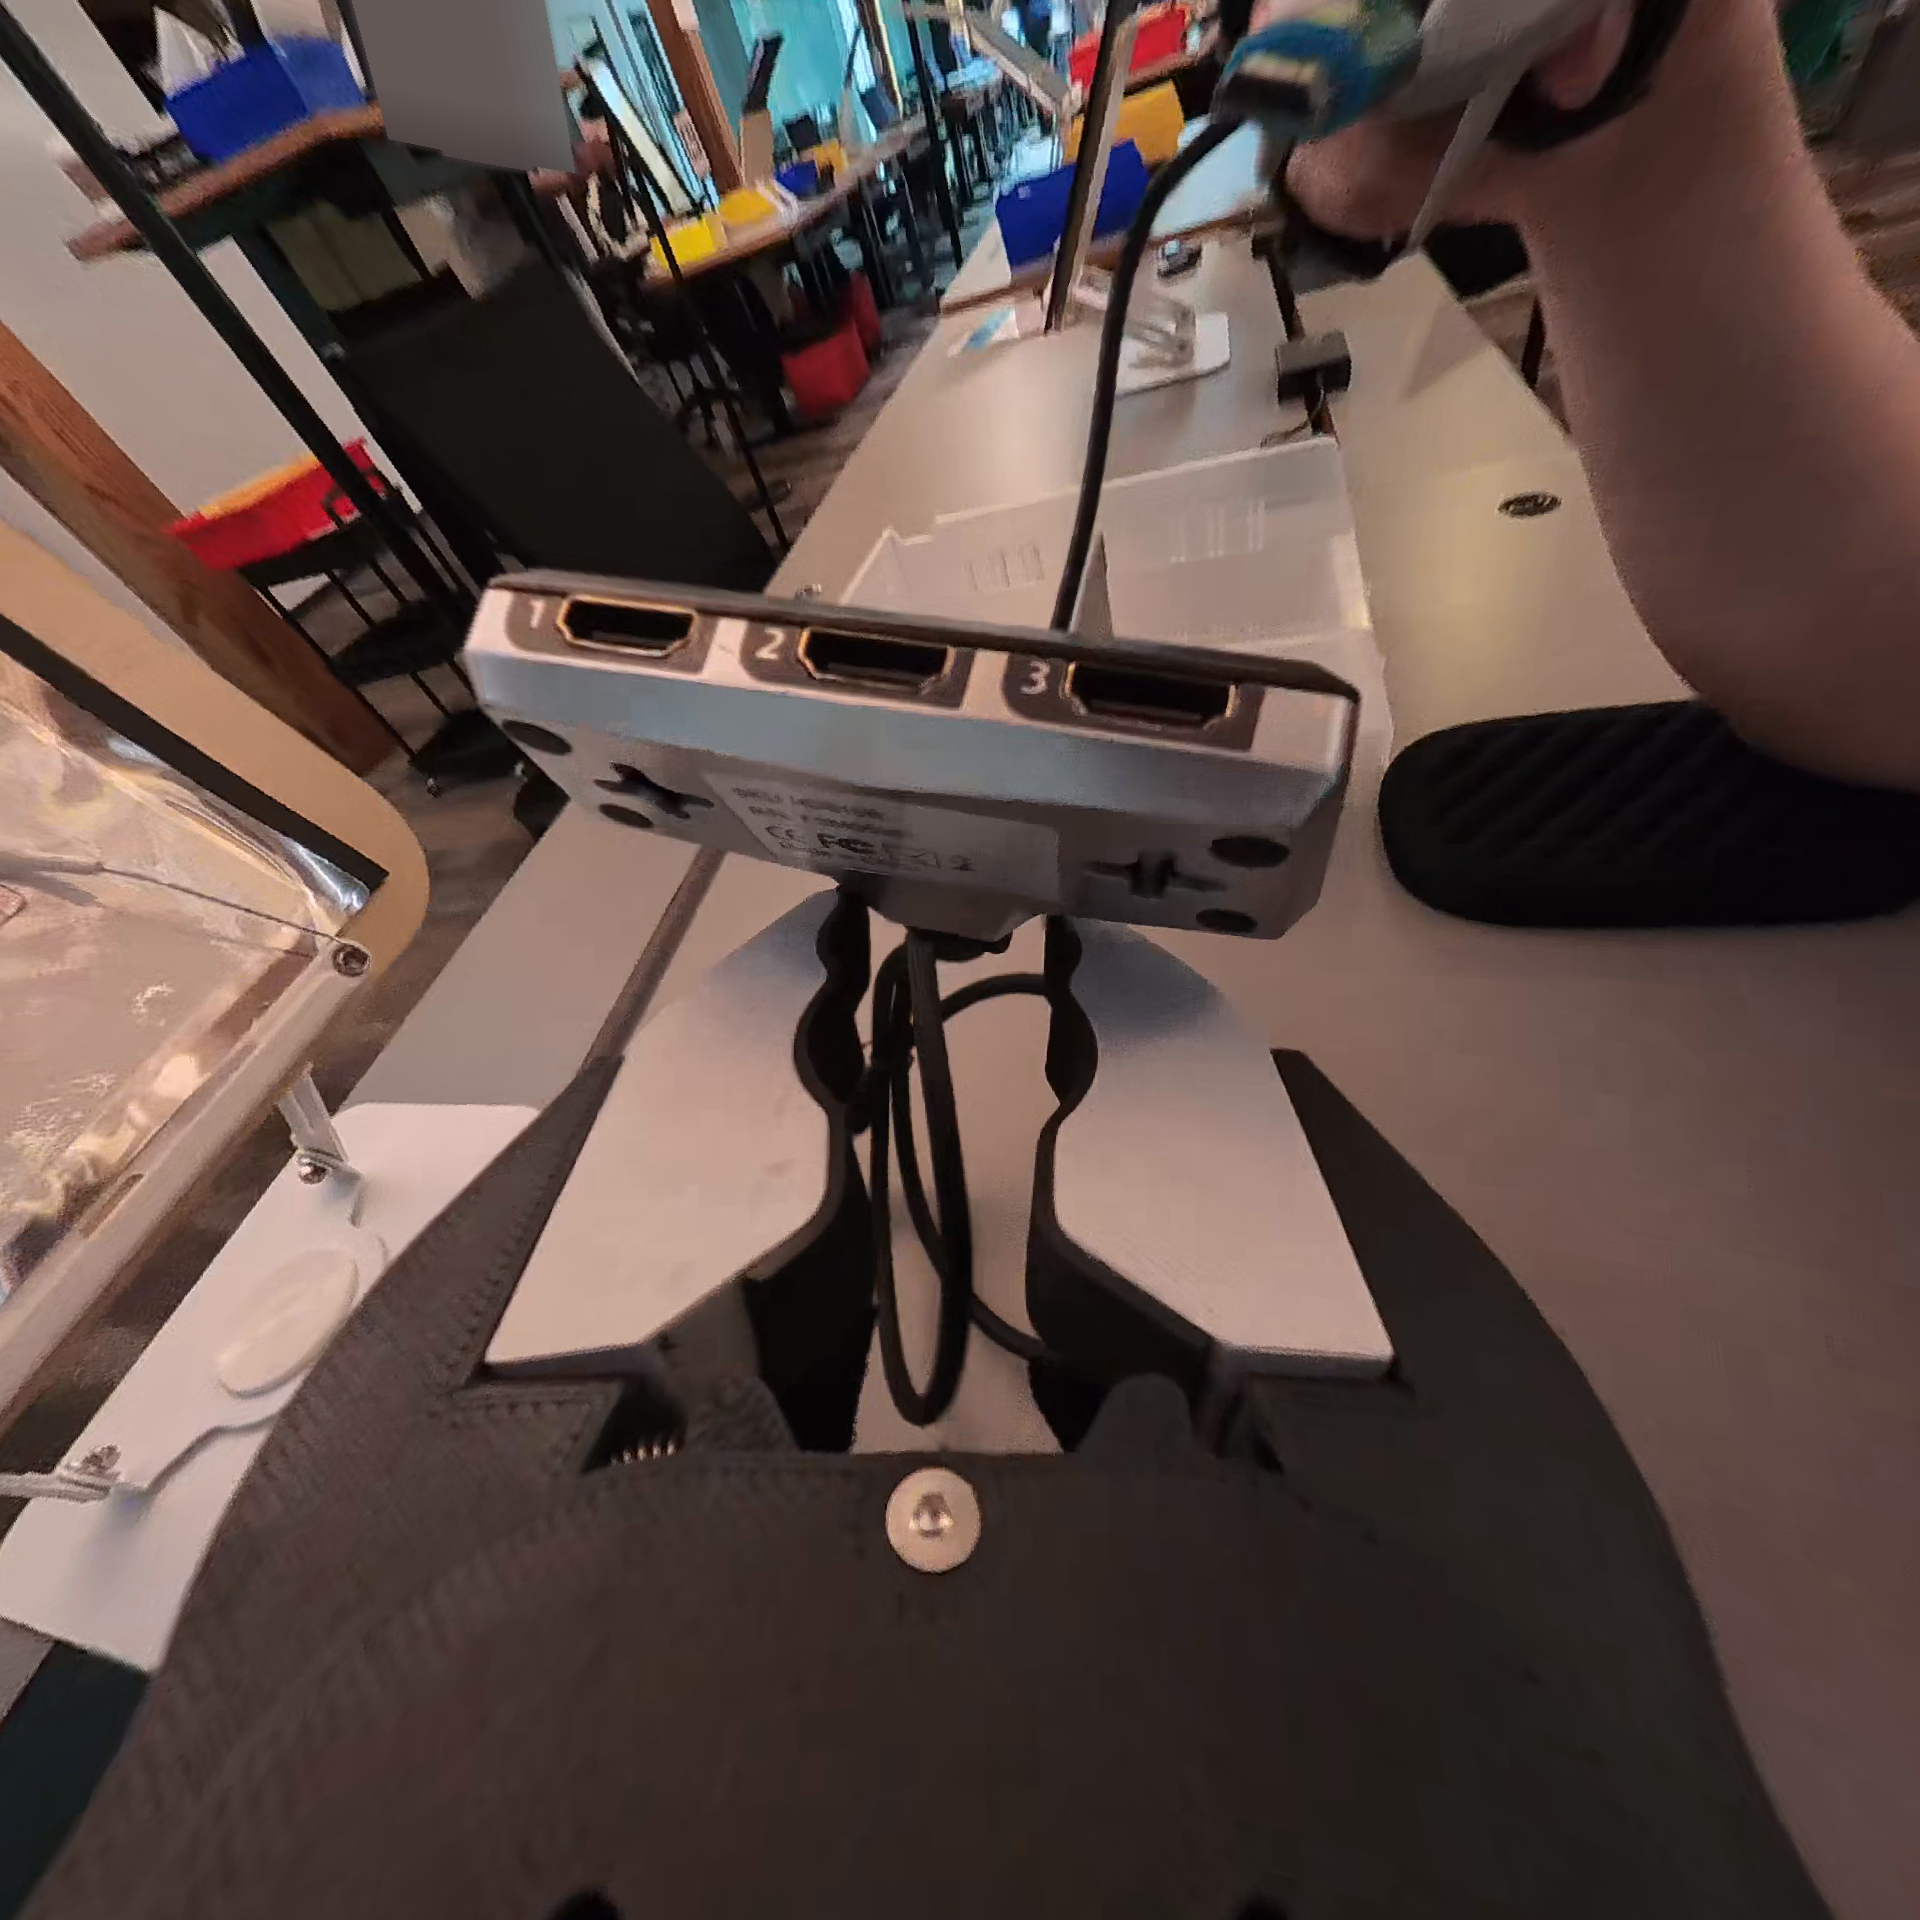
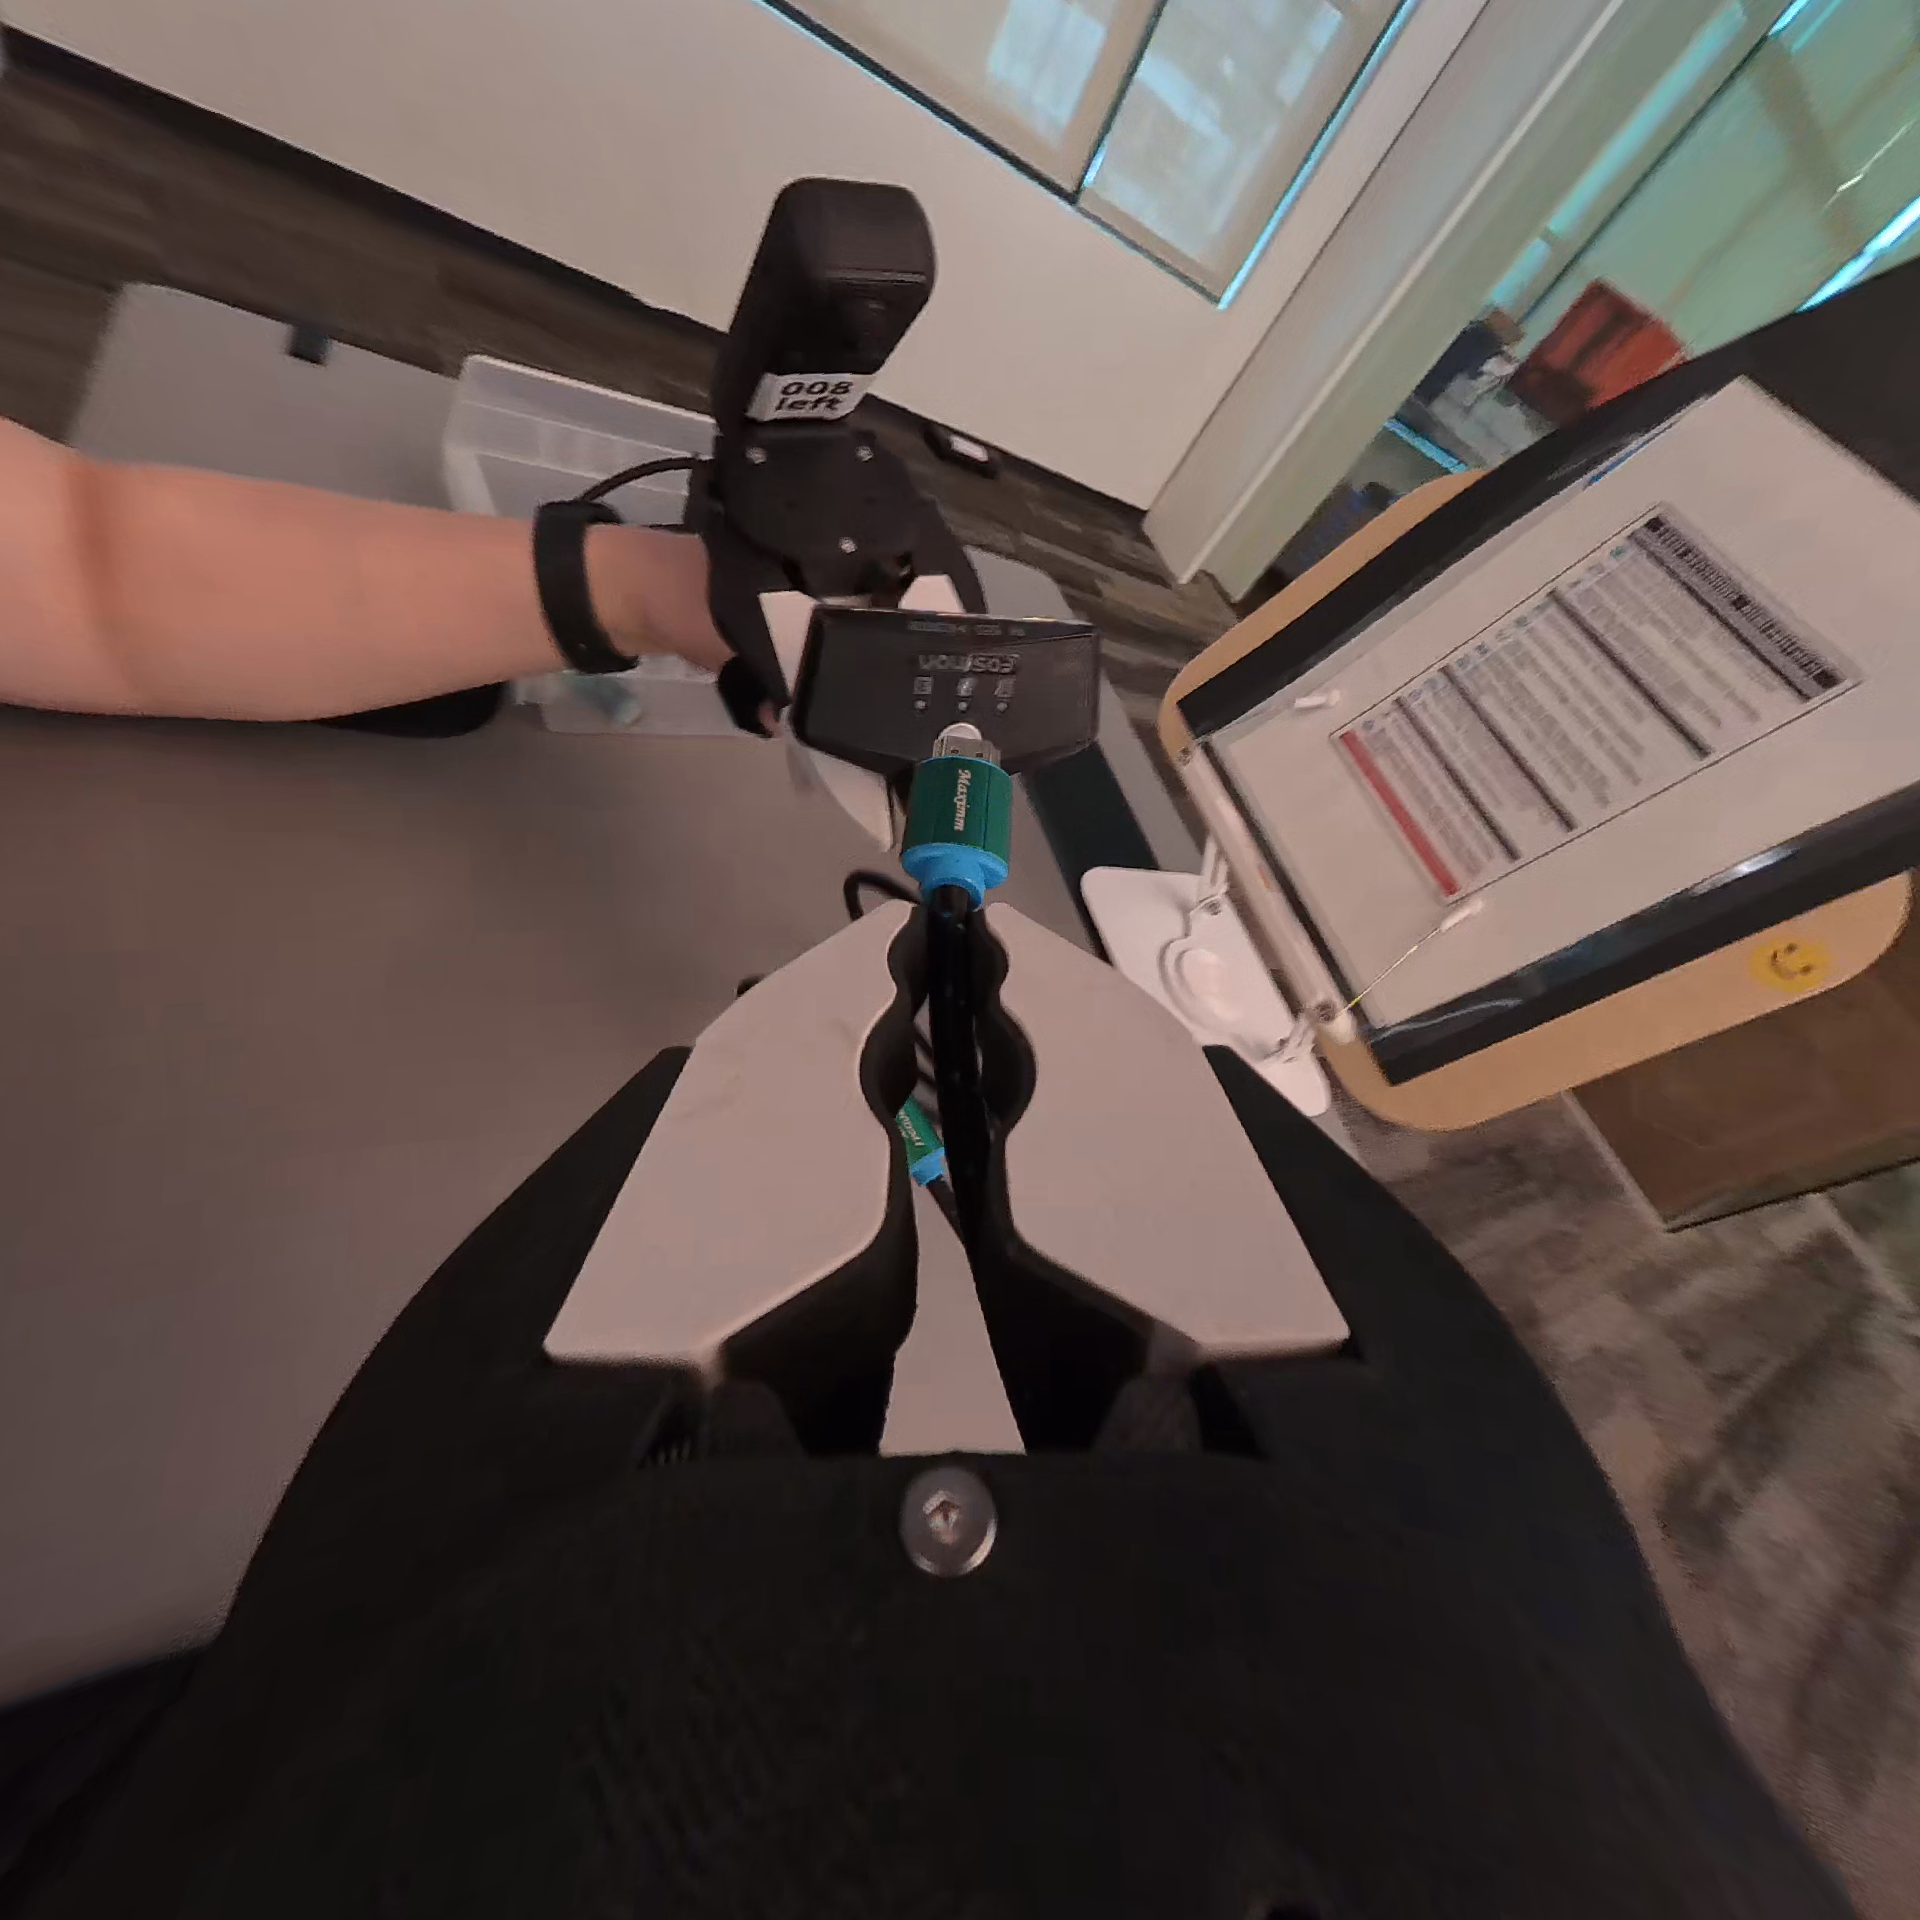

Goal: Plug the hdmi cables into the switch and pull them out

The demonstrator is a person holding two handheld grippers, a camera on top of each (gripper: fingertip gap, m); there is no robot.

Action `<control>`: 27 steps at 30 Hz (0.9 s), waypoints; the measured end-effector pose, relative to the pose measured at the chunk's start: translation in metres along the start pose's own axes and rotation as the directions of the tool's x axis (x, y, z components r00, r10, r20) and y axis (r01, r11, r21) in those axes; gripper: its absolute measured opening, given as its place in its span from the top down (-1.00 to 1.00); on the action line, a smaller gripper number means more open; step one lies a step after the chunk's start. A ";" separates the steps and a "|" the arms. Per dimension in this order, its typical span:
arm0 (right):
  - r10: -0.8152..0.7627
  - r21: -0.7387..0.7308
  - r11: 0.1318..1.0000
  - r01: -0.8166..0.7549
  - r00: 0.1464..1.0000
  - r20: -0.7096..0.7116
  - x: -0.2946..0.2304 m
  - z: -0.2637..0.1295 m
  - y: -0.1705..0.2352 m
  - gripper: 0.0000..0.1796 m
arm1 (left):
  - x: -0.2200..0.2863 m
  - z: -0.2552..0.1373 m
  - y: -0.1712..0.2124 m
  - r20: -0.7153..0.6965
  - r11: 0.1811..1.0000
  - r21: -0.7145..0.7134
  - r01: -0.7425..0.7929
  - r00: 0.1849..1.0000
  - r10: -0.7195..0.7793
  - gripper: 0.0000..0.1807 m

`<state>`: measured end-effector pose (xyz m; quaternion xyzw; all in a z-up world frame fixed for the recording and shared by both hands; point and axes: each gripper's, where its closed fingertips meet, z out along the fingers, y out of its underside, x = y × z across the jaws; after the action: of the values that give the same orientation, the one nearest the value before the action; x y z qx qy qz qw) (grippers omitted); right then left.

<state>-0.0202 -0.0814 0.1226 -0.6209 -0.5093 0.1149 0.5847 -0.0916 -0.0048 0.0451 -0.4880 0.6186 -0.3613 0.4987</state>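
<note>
My left gripper is shut on the tail end of the silver and black HDMI switch and holds it above the grey table. Its three ports face away and all are empty. My right gripper is shut on a black braided cable just behind its green and blue HDMI plug. The plug points at the switch, near it but not inserted. In the left wrist view the plug is high at the top right, its cable hanging behind the switch. A second green plug lies below my right fingers.
A framed printed sheet on a tan board with a white base stands beside the table edge. A black wrist rest and a clear plastic box lie on the table. Shelves with coloured bins stand beyond.
</note>
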 end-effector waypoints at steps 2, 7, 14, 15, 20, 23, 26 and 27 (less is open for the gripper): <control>-0.010 -0.005 1.000 0.010 1.000 -0.020 0.000 0.010 -0.001 0.92 | -0.001 -0.002 -0.006 -0.010 0.998 0.051 0.032 0.999 -0.032 0.66; 0.060 0.015 0.998 -0.059 0.995 -0.076 0.013 0.026 0.004 0.92 | -0.005 -0.007 -0.018 -0.063 0.972 0.180 0.150 0.988 -0.141 0.67; 0.187 0.038 0.982 -0.185 0.930 -0.317 0.039 0.056 0.011 0.91 | -0.010 -0.013 -0.028 -0.060 0.947 0.249 0.203 0.979 -0.194 0.70; 0.174 -0.001 0.982 -0.187 0.915 -0.364 0.040 0.061 0.016 0.91 | -0.013 -0.014 -0.029 -0.035 0.946 0.255 0.200 0.980 -0.197 0.70; 0.157 -0.142 0.959 -0.245 0.877 -0.455 0.035 0.085 0.042 0.92 | -0.016 -0.014 -0.044 0.056 0.935 0.302 0.185 0.976 -0.211 0.71; 0.176 -0.081 0.967 -0.241 0.863 -0.474 0.036 0.089 0.038 0.92 | -0.009 -0.004 -0.047 0.130 0.959 0.266 0.095 0.982 -0.134 0.71; 0.237 -0.022 0.961 -0.277 0.857 -0.458 0.034 0.088 0.032 0.92 | -0.007 0.006 -0.047 0.246 0.977 0.213 -0.003 0.968 -0.051 0.71; 0.253 -0.011 0.957 -0.289 0.856 -0.451 0.034 0.088 0.032 0.92 | -0.006 0.010 -0.046 0.289 0.982 0.182 -0.046 0.957 -0.009 0.71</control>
<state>-0.0537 0.0048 0.0861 -0.7186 -0.2736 0.0311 0.6385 -0.0707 -0.0107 0.0870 -0.4807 0.5071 -0.3381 0.6304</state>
